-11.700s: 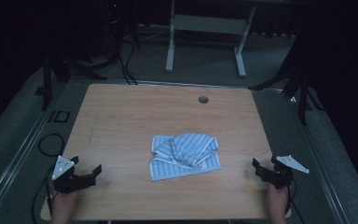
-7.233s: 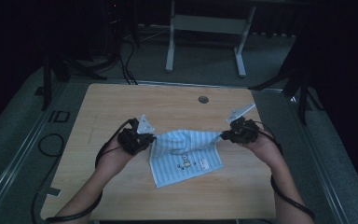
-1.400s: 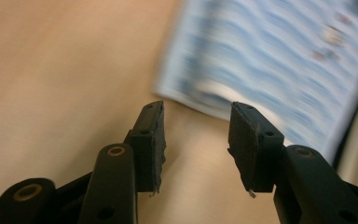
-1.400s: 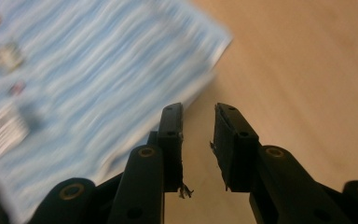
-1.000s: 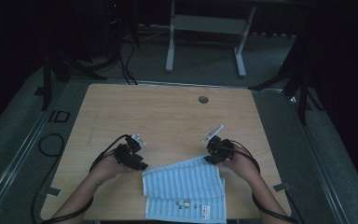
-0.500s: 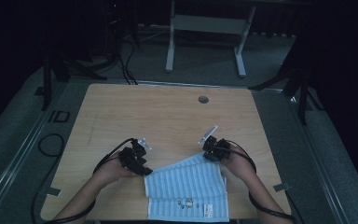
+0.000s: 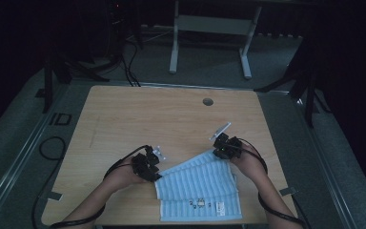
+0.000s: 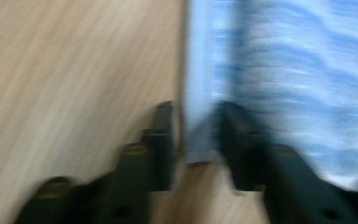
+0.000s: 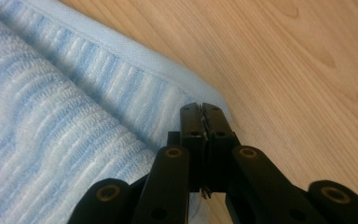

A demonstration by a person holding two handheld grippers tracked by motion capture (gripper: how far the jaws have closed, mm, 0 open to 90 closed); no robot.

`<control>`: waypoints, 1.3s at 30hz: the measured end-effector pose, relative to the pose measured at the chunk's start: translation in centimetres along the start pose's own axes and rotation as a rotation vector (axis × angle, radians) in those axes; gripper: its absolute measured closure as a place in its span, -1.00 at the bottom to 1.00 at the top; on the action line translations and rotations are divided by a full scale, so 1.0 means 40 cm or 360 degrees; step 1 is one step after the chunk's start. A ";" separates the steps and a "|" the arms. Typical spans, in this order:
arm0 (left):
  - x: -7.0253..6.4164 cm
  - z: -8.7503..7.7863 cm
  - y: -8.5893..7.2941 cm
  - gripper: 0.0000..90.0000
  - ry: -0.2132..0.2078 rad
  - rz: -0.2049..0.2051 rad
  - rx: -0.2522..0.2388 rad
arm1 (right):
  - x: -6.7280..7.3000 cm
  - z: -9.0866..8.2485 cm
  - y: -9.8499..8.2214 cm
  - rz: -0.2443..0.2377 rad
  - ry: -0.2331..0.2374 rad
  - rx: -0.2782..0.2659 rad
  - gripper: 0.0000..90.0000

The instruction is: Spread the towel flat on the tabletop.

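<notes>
A blue striped towel (image 7: 198, 191) lies spread at the table's (image 7: 171, 119) near edge. The left gripper (image 7: 153, 172), fingers just closing narrowly, straddles its left corner. The right gripper (image 7: 219, 151) pinches its far right corner, fingers fully closed.

A dim lab or recording studio. A bare wooden table (image 7: 171, 119) stands on grey carpet (image 7: 19, 157), with cables (image 7: 128, 62) and metal stands (image 7: 209, 28) behind it.
</notes>
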State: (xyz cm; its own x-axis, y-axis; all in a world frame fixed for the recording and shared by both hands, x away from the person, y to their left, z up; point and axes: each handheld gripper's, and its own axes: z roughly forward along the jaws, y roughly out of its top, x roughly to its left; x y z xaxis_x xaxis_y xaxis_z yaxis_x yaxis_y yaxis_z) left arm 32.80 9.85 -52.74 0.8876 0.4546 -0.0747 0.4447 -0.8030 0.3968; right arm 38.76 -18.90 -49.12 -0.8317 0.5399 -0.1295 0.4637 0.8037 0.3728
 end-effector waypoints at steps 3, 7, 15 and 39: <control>-0.010 0.000 0.010 0.87 -0.0070 0.0035 0.0039 | 0.001 0.000 -0.005 0.0008 0.0014 -0.0005 0.97; 0.038 -0.063 0.070 0.89 0.0067 0.0017 -0.0040 | -0.009 -0.015 0.008 -0.0031 0.0037 0.0026 0.98; 0.225 -0.266 0.215 0.08 0.0573 -0.0345 -0.0421 | -0.232 -0.193 0.118 0.0480 -0.0277 -0.0373 0.44; 0.150 0.029 0.127 0.02 0.0076 -0.0268 -0.0029 | -0.097 0.091 -0.012 0.0247 0.0080 0.0085 0.57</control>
State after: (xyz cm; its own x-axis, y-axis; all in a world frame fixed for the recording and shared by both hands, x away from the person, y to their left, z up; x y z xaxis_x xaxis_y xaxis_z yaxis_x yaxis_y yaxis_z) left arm 40.51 8.06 -52.23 0.7938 0.6002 -0.0981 0.5838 -0.7070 0.3991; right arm 42.88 -20.48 -52.13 -0.7625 0.6464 -0.0276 0.6021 0.7246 0.3352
